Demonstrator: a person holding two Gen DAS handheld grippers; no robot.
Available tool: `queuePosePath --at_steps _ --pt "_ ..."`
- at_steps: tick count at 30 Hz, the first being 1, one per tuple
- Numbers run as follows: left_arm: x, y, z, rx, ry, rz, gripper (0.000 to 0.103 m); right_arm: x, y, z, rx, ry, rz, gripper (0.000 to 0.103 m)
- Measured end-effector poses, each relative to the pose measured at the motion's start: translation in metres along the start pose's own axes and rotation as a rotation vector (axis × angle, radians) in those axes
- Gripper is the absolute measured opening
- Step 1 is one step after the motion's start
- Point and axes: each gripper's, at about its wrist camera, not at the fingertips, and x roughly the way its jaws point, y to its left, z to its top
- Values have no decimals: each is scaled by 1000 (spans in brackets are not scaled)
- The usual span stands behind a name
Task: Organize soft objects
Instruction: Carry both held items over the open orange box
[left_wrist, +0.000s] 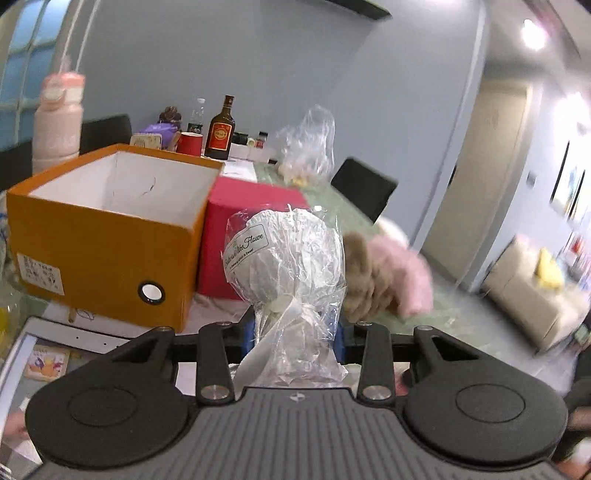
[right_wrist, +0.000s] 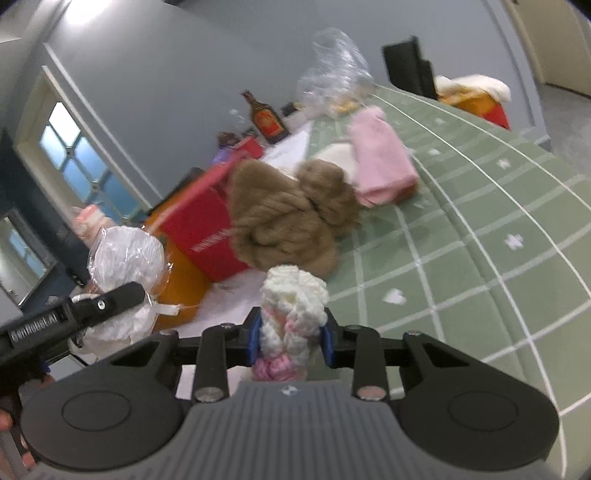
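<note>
Left gripper (left_wrist: 295, 332) clenched the wrapped white ball (left_wrist: 284, 254); right gripper (right_wrist: 291, 338) pinched knitted yarn (right_wrist: 293, 306); both wanted gentle lowering into the orange box (left_wrist: 107, 254).

My left gripper (left_wrist: 295, 332) has the wrapped bundle (left_wrist: 284, 254) up off the worktop (right_wrist: 480, 229). Open box (left_wrist: 110, 229) sits left of it, closed box (left_wrist: 236, 236) right behind. Yarn skein (right_wrist: 288, 218) lies right of the boxes, folded cloth (right_wrist: 380, 162) beyond, bottle (left_wrist: 221, 129) at the far end.

Left gripper (left_wrist: 295, 328) clamping cellophane-wrapped white ball (left_wrist: 282, 254), orange box (left_wrist: 107, 236) beside, pink box (left_wrist: 236, 236) behind
</note>
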Motion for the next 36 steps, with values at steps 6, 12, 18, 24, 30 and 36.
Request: queuePosePath --at_steps 6,12,18,24,30,36 --pt "-48 38 39 -78 -52 -114 43 -3 45 17 -78 -44 101 31" --pt "-103 86 67 -130 -124 -150 43 10 96 35 -169 -90 224 31" --pt "-123 117 79 -100 -254 -6 43 46 147 57 -251 -120 307 31" --pt "-109 144 87 -91 -272 -12 43 111 173 86 -201 -71 421 31" --pt "-86 151 93 -39 -269 -62 43 197 189 102 -151 59 480 31" --pt "-38 151 102 54 -193 32 43 238 193 85 -235 109 402 31"
